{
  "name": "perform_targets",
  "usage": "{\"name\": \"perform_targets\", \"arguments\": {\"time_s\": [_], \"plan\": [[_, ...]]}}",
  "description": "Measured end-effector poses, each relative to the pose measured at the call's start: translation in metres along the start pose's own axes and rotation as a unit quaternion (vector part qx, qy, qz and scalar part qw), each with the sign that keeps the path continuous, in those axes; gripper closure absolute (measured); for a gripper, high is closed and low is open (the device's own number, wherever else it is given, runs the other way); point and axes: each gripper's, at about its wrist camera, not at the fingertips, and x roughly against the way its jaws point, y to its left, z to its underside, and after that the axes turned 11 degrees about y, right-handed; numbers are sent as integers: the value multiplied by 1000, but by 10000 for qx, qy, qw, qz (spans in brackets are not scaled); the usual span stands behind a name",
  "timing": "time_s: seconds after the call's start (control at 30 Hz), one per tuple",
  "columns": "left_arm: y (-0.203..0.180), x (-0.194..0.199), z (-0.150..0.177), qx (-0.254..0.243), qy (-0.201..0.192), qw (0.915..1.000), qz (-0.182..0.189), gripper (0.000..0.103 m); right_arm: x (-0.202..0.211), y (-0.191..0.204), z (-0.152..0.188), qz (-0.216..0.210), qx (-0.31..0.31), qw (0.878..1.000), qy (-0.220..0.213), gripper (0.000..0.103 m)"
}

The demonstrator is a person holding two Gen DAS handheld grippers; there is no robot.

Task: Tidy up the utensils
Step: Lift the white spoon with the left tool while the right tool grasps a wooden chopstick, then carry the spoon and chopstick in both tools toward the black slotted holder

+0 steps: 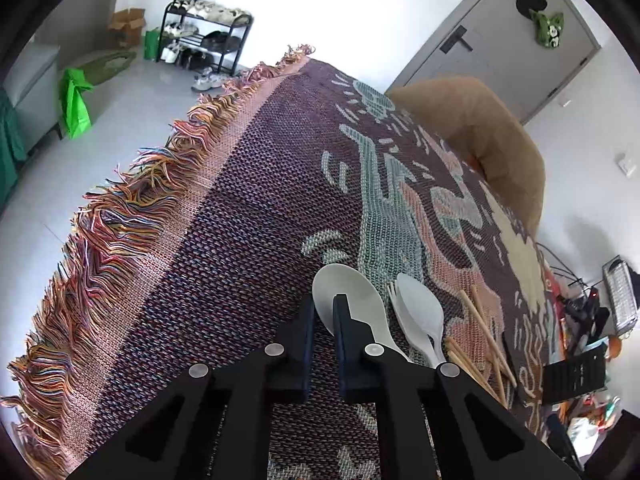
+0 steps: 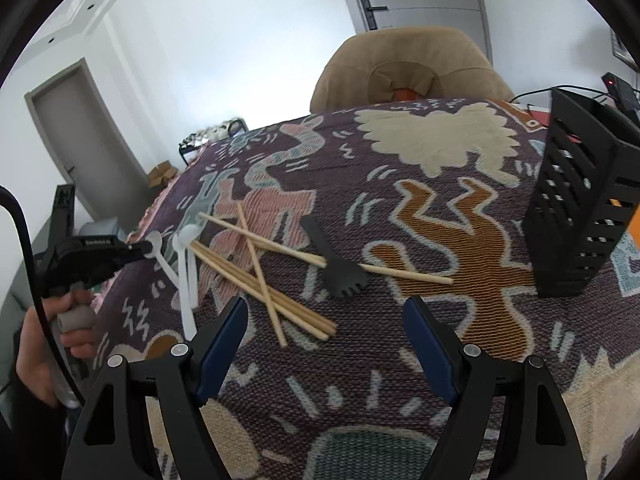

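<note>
Two grippers: your left one (image 1: 324,312) is pinching the spoon (image 1: 352,300) bowl's edge on the cloth (image 1: 240,220), your right (image 2: 326,344) is hanging spread, so lifting fast could slip it.

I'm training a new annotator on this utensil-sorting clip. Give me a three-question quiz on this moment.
1. True or false: the left gripper is shut on the white spoon.
2. What lies directly across the chopsticks? A) black spork B) white spork C) slotted holder
3. Fill in: the right gripper's jaws are ____.

Key:
1. True; its pads pinch the spoon's bowl edge.
2. A; the black spork lies over one stick. The white spork lies beside the spoon, the black slotted holder stands apart.
3. Open, with nothing between them.
</note>
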Motion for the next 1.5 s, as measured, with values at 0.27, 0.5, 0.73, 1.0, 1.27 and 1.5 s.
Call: {"name": "perform_targets", "arguments": {"time_s": [0.27,0.5,0.73,1.0,1.27,1.5], "plan": [[-4,38,11,-312,-627,9975,-40,99,-20,30,-13,-69,354,9990,246,25],[4,74,20,-296,-1134,9930,-149,101,-45,60,-33,-170,794,9950,585,45],[17,95,25,-179,-1331,9909,-74,102,-69,85,-62,-175,1201,9884,915,73],[29,114,26,-75,-1578,9874,-12,102,-98,108,-91,150,1700,9776,1234,86],[37,126,27,-58,-1706,9853,20,102,-119,148,-107,893,2576,9509,1465,84],[46,132,27,39,-1773,9842,20,102,-139,174,-107,1239,3146,9274,1600,84]]}}
